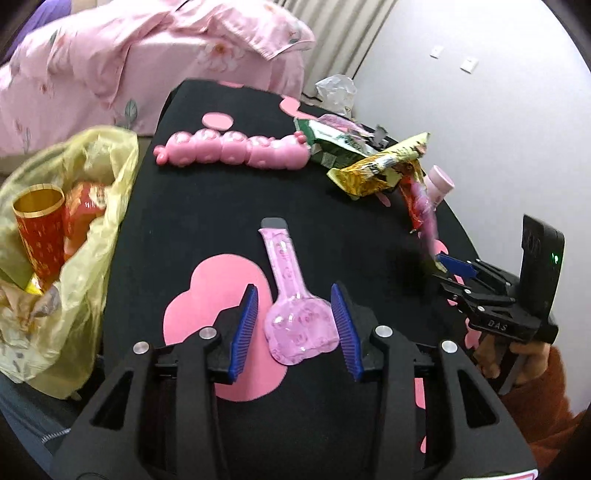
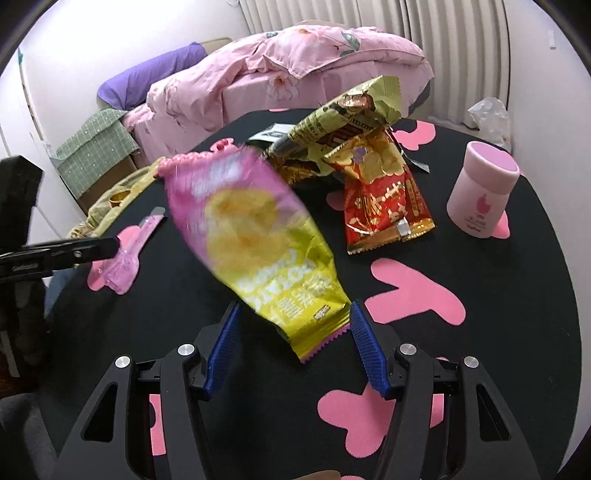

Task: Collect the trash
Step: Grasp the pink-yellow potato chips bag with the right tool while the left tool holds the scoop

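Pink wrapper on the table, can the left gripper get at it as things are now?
Probably yes: the left gripper is open, its pads flank the pink wrapper, and nothing lies between.

Walls: plain white painted wall (image 1: 480, 122)
Window side: pale pleated curtain (image 2: 424, 26)
Furniture: bed under rumpled pink floral quilt (image 2: 295, 66), purple pillow (image 2: 147, 77)

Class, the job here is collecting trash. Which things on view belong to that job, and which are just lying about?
Job: chip bag, red wrapper, gold-green wrapper, pink plastic packet, yellow trash bag.

Lying about: pink jar, pink toy, bedding, black tablecloth.
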A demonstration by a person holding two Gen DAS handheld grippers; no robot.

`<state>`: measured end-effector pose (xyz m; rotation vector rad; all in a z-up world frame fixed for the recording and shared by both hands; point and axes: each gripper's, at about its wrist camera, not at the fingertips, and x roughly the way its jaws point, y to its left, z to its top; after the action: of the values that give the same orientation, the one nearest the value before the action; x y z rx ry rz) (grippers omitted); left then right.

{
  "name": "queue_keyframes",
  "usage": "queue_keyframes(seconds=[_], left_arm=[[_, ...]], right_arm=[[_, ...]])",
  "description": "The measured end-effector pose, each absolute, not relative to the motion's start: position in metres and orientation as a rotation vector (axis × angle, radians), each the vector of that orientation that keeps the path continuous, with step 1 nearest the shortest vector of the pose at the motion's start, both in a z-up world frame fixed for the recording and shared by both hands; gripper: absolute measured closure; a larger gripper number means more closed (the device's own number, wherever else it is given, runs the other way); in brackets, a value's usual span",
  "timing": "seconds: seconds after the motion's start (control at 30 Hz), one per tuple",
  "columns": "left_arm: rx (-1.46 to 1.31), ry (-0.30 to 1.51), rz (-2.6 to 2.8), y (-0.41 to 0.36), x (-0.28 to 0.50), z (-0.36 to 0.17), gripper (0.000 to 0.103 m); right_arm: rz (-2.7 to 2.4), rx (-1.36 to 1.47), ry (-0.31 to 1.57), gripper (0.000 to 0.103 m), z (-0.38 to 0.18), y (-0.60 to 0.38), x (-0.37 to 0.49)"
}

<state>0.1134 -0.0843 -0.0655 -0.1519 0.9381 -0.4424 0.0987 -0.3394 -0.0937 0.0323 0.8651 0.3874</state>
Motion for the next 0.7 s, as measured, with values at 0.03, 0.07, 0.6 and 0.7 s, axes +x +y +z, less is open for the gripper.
queue_keyframes(seconds=[0.03,0.07,0.6,0.7], left_arm=[[-0.143,0.934,-0.449,-0.086,0.113,-0.065,0.063],[-0.136,0.930,-0.453,-0.088,0.112,-0.064,0.063],[-0.198,0.936,-0.471,-0.080,0.113,-0.075,0.062],[-0.204,0.925,-0.473,-0.079,0.112,-0.075,0.061]], right_arm=[[0.385,0.029,0.866,0.046,-0.094,-0.339,0.099],[0.383,0.028,0.867,0.046,-0.094,-0.338,0.099],[0.346,-0.036,0.871,0.046,-0.095,-0.330,0.098],[0.348,-0.032,0.871,0.046,-0.095,-0.330,0.099]])
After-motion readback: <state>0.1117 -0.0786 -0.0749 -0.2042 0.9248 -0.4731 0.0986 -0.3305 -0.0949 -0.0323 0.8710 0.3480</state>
